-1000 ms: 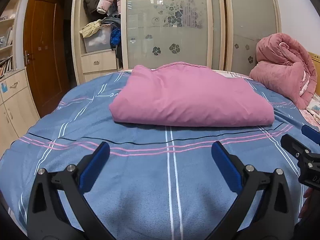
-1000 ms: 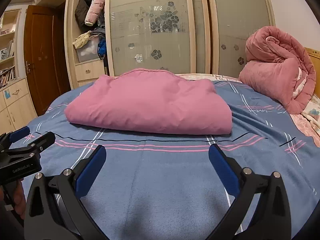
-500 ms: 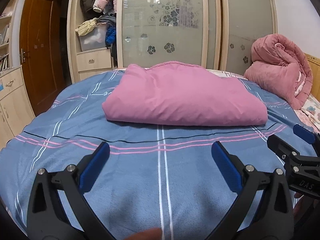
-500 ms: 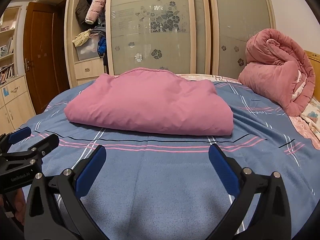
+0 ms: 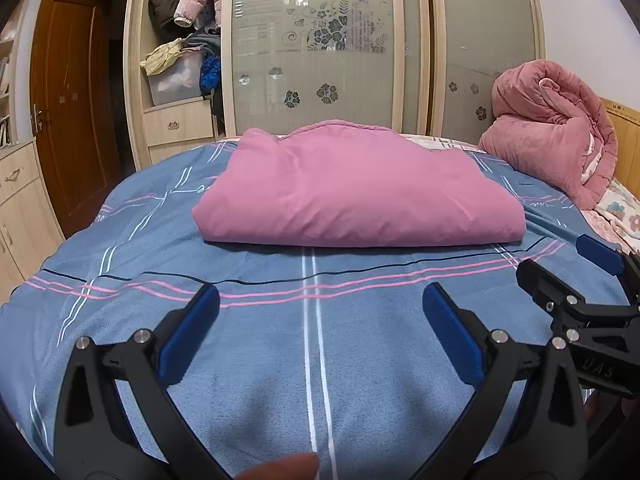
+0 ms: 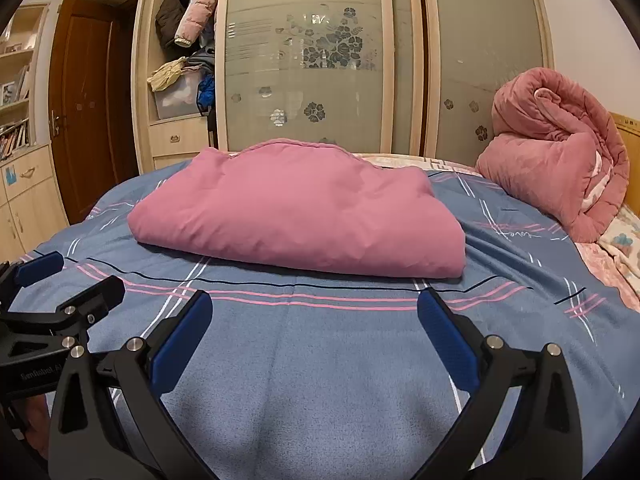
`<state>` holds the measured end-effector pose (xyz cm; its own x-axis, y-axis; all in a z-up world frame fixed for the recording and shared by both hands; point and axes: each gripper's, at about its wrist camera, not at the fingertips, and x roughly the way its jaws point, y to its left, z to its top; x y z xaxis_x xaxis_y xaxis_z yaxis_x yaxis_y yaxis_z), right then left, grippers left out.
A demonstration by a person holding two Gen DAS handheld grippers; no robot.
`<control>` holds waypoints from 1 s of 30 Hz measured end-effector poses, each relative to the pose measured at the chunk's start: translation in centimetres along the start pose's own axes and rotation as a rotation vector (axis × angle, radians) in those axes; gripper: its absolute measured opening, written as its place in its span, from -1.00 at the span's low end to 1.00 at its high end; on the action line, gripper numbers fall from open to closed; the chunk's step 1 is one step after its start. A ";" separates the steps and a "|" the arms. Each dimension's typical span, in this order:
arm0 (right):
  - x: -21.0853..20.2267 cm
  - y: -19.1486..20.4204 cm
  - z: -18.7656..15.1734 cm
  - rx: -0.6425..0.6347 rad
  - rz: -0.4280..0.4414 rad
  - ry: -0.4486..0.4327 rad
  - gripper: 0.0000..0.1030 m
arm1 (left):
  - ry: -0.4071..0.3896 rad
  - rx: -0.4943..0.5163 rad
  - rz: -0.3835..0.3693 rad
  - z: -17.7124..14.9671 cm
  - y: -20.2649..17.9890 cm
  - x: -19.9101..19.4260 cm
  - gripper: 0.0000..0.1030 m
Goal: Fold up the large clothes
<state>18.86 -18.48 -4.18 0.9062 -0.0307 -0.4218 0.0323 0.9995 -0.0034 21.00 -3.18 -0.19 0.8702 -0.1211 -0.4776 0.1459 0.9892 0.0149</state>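
Both hand-held grippers, left (image 5: 320, 312) and right (image 6: 314, 316), hang spread and empty at the bottom of frame, above the bed (image 5: 120, 264). Mid-frame lies the pink garment (image 5: 352, 192), already a thick folded bundle. Any further fold would likely call for reaching forward to pinch its near edge.

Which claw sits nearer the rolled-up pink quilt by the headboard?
Right. The right claw is on the side of the rolled-up pink quilt, which lies ahead to its right. The left claw is further left; both hang open over the blue sheet.
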 end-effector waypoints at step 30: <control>0.2 0.2 -0.2 0.002 0.012 0.007 0.97 | 0.027 -0.007 -0.014 -0.1 0.3 0.5 0.96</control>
<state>18.98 -18.28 -4.41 0.9036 -0.0187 -0.4280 0.0223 0.9997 0.0034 21.40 -2.96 -0.49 0.8553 -0.1325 -0.5009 0.1541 0.9881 0.0018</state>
